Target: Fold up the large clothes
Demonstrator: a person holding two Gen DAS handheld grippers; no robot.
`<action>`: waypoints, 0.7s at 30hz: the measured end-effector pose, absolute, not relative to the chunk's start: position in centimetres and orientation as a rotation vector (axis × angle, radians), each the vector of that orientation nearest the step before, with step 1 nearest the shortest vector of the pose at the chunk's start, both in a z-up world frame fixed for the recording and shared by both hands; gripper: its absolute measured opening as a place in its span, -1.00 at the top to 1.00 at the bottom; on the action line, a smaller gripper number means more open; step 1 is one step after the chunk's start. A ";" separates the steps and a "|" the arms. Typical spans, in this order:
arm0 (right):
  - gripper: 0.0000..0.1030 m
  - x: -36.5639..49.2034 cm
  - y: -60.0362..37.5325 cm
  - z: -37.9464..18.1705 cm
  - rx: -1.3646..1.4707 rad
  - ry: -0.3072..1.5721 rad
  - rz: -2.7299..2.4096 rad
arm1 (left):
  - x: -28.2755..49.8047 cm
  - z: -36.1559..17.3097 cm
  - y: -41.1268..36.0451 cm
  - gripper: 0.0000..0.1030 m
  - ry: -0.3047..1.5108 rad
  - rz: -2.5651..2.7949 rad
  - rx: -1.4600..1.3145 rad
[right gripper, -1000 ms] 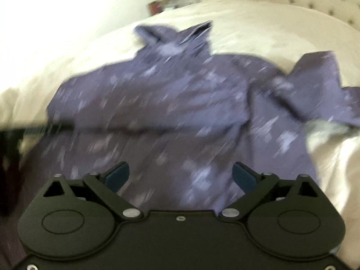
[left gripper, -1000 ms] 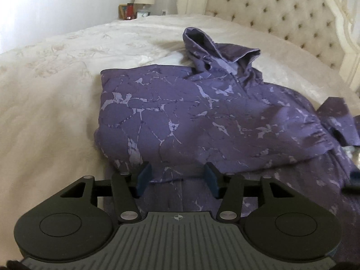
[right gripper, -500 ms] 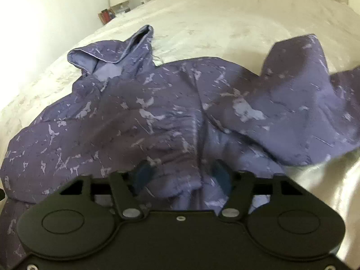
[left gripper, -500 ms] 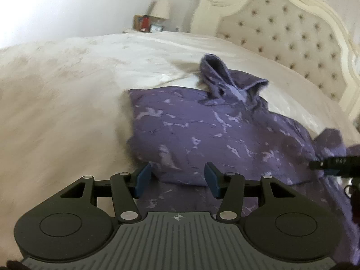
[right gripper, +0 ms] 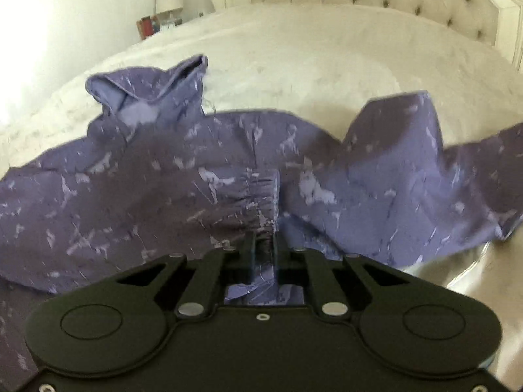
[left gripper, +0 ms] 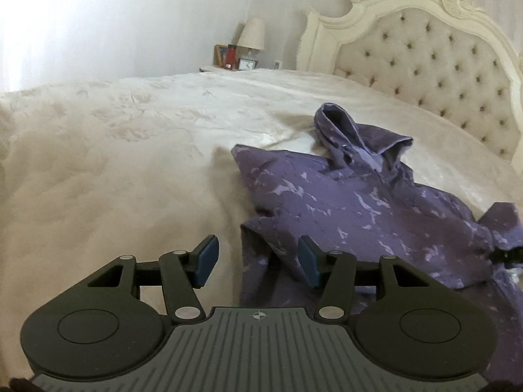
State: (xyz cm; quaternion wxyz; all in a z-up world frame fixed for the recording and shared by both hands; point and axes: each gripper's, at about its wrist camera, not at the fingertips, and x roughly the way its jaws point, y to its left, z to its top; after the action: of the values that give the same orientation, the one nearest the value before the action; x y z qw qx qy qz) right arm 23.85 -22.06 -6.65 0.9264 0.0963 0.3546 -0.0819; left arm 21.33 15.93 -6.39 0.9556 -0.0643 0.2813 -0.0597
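Where the headboard [left gripper: 434, 52] rises, a bedspread [left gripper: 130, 163] lies rumpled.

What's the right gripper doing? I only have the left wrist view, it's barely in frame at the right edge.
Observer: The right gripper has just been closing and is now shut on a gathered fold of the purple hoodie.
Operator: Anything past that pinch?
Observer: A sleeve lies spread to the right of the pinch, on the bedspread.
Operator: My left gripper looks open, correct?
Observer: Yes, the left gripper is open; the hoodie's edge sits between its pads, unclamped.
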 end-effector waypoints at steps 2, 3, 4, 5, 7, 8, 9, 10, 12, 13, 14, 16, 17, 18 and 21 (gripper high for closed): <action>0.65 24.0 -21.5 -6.9 0.162 0.726 -0.170 | 21.7 -6.6 16.4 -0.01 0.573 -0.100 -0.133; 0.65 24.1 -21.3 -6.9 0.141 0.727 -0.172 | 21.9 -6.7 16.7 -0.01 0.577 -0.090 -0.139; 0.64 24.2 -21.0 -6.9 0.118 0.730 -0.174 | 22.1 -6.7 17.0 -0.01 0.583 -0.080 -0.147; 0.64 24.5 -20.7 -6.9 0.095 0.733 -0.174 | 22.1 -6.8 17.4 -0.01 0.590 -0.073 -0.153; 0.64 24.4 -20.6 -7.0 0.071 0.737 -0.175 | 22.3 -7.2 17.9 -0.01 0.621 -0.048 -0.142; 0.64 24.3 -20.6 -7.1 0.066 0.738 -0.175 | 22.4 -7.4 18.0 -0.01 0.637 -0.038 -0.128; 0.63 24.2 -20.7 -7.1 0.067 0.740 -0.174 | 22.6 -7.7 18.0 -0.01 0.650 -0.036 -0.115; 0.63 24.2 -20.8 -7.2 0.072 0.741 -0.174 | 22.8 -7.9 18.0 -0.01 0.657 -0.046 -0.101; 0.62 24.3 -20.9 -7.3 0.081 0.744 -0.173 | 23.3 -8.1 17.4 -0.01 0.648 -0.075 -0.063; 0.61 24.3 -20.9 -7.4 0.084 0.744 -0.174 | 23.4 -8.1 17.0 -0.01 0.630 -0.092 -0.033; 0.60 24.4 -20.9 -7.4 0.085 0.744 -0.174 | 23.4 -8.1 16.5 -0.01 0.603 -0.113 0.006; 0.58 24.4 -20.9 -7.4 0.084 0.745 -0.173 | 23.6 -8.0 15.5 -0.01 0.559 -0.126 0.081; 0.58 24.4 -20.9 -7.4 0.084 0.747 -0.172 | 23.7 -8.1 15.0 -0.01 0.538 -0.122 0.116; 0.58 24.4 -20.9 -7.4 0.084 0.748 -0.171 | 23.8 -8.2 14.7 0.00 0.521 -0.120 0.132; 0.52 24.4 -20.9 -7.4 0.080 0.750 -0.166 | 23.7 -8.1 14.6 0.09 0.473 -0.158 0.113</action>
State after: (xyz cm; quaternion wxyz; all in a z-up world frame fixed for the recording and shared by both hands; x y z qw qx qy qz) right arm 24.36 -20.94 -7.38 0.9263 0.0392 0.3658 -0.0809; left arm 23.71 14.59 -8.08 0.9675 0.0558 0.2338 -0.0782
